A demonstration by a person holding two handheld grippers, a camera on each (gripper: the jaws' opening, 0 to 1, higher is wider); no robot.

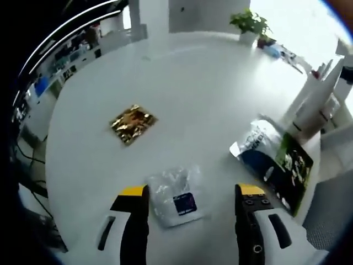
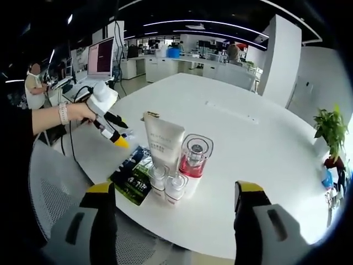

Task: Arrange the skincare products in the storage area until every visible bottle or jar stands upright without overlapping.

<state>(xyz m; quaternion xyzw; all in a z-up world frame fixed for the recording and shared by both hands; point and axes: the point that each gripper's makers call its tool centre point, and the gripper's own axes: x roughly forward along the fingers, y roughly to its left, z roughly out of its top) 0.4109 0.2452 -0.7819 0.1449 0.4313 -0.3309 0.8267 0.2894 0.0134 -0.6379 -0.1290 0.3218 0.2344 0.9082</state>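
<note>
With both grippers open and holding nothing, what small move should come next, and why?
Probably lower the open left gripper onto the clear sachet lying flat between its jaws. The tube, pink bottle and two small bottles already stand upright in a cluster, while the sachet, gold packet and dark pouch lie loose on the table.

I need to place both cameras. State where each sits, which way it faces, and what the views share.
Left gripper view: rides the left gripper, tilted down at the table, clear packet, gold sachet; own jaws open.
Right gripper view: rides the right gripper, facing tube, pink bottle, person's hand; own jaws open.
Shared: dark pouch, tube.
</note>
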